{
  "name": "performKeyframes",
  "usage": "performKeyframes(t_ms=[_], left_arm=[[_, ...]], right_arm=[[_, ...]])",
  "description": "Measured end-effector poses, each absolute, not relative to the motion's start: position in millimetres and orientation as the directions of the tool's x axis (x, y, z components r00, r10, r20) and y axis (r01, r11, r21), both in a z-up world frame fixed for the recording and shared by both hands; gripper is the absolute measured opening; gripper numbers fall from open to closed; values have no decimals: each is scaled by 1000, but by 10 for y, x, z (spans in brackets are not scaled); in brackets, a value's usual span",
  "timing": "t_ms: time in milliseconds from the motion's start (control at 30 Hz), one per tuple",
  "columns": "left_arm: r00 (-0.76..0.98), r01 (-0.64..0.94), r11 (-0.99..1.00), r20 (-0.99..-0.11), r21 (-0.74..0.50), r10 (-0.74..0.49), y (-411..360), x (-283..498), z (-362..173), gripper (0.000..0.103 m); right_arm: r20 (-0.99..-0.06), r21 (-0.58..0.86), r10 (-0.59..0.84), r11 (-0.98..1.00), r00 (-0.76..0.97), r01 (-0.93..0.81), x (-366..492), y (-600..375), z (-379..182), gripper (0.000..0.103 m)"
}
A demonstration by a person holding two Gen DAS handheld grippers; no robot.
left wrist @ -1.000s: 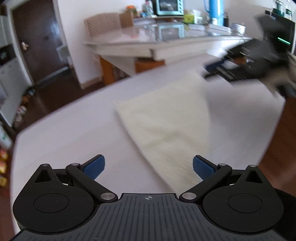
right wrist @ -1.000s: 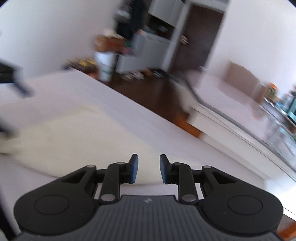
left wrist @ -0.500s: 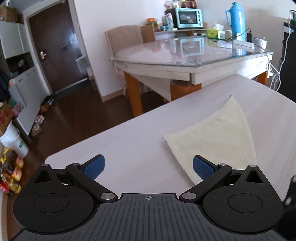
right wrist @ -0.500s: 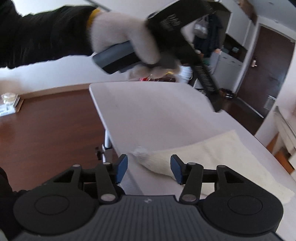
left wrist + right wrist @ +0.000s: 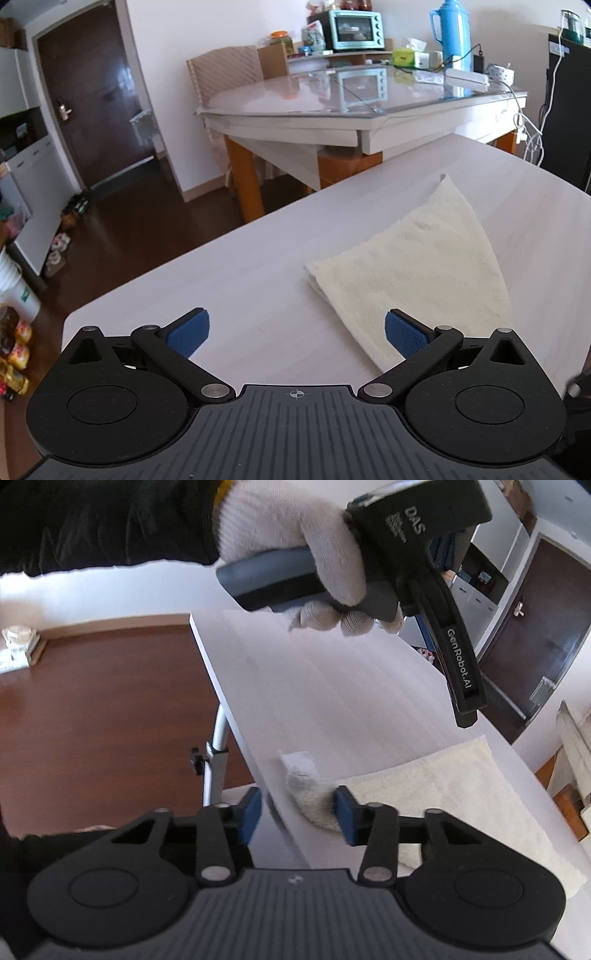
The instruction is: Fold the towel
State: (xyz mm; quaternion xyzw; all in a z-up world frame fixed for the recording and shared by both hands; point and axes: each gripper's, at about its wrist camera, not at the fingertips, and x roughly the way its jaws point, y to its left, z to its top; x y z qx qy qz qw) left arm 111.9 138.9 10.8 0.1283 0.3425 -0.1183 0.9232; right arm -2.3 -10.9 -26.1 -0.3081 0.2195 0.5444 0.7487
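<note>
A cream towel [image 5: 417, 266], folded to a wedge, lies on the pale wooden table [image 5: 221, 280]. My left gripper [image 5: 297, 330] hovers open above the table, and the towel's near tip lies just under its right finger [image 5: 404, 332]. In the right wrist view the towel [image 5: 443, 797] ends in a bunched corner with a white label [image 5: 299, 762] at the table's edge. That corner sits between the jaws of my right gripper [image 5: 297, 812], which are closing; a gap remains on the left side. Above it, a gloved hand [image 5: 295, 554] holds the left gripper.
Behind the work table stands a glass-topped dining table [image 5: 295, 107] with a teal oven [image 5: 354, 29], a blue thermos [image 5: 452, 33] and a chair [image 5: 225, 77]. A metal leg [image 5: 216, 760] and brown floor [image 5: 103, 709] lie past the table's edge [image 5: 221, 686].
My right gripper swung over to the towel's bunched corner at the table edge, and its jaws now stand wider than a second ago. The left gripper's view shifted left, leaving the towel at its right.
</note>
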Motion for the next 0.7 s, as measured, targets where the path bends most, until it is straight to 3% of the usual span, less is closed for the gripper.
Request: performKeyframes(t_ms=[133, 700], left_arm=[[736, 311, 937, -664, 161, -131, 1393, 1208, 92, 103], [654, 425, 881, -744, 209, -139, 1319, 1841, -205, 103]], right_arm=[[-640, -190, 706, 238, 303, -953, 5, -179, -243, 8], [-559, 44, 798, 299, 225, -953, 146, -575, 64, 7]])
